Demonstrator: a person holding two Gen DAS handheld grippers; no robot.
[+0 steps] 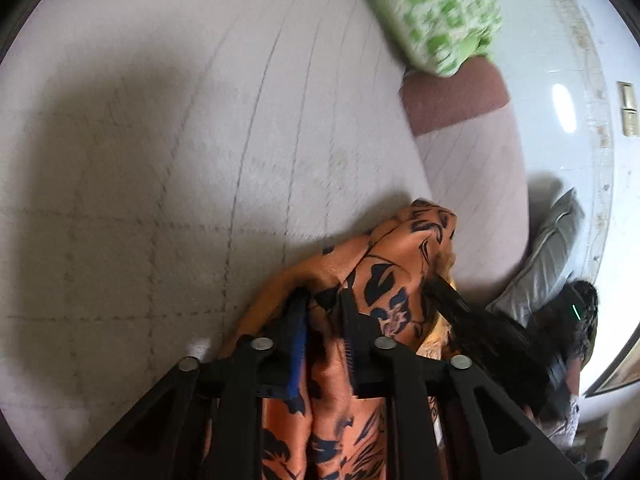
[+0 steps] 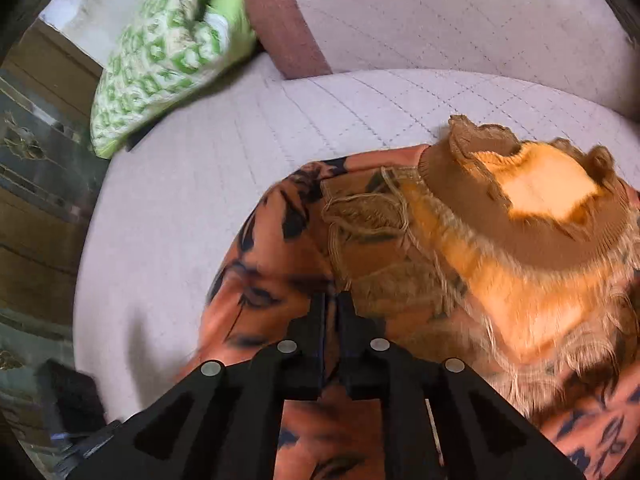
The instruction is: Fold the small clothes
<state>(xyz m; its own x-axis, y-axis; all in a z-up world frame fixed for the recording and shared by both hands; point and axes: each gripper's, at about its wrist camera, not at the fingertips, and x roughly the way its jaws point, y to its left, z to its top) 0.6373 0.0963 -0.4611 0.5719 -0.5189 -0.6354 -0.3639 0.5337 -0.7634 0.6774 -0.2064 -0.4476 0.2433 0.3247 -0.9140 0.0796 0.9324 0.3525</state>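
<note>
An orange garment with a dark blue flower print [image 1: 394,264] hangs bunched between the fingers of my left gripper [image 1: 325,304], which is shut on its cloth above the quilted bed. The same garment [image 2: 272,280] fills the lower right wrist view, with a brown knitted collar [image 2: 560,240] and a pale fringe at the right. My right gripper [image 2: 331,300] is shut on a fold of it, fingers pressed together. The right gripper's black finger [image 1: 460,308] shows in the left wrist view, next to the cloth.
A pale quilted bedspread [image 1: 200,140] [image 2: 208,168] lies under everything. A green and white patterned pillow [image 1: 436,12] [image 2: 160,64] rests at the far end on a brown patch [image 1: 452,100]. A grey cushion [image 1: 548,256] and white floor are beyond the bed's right edge.
</note>
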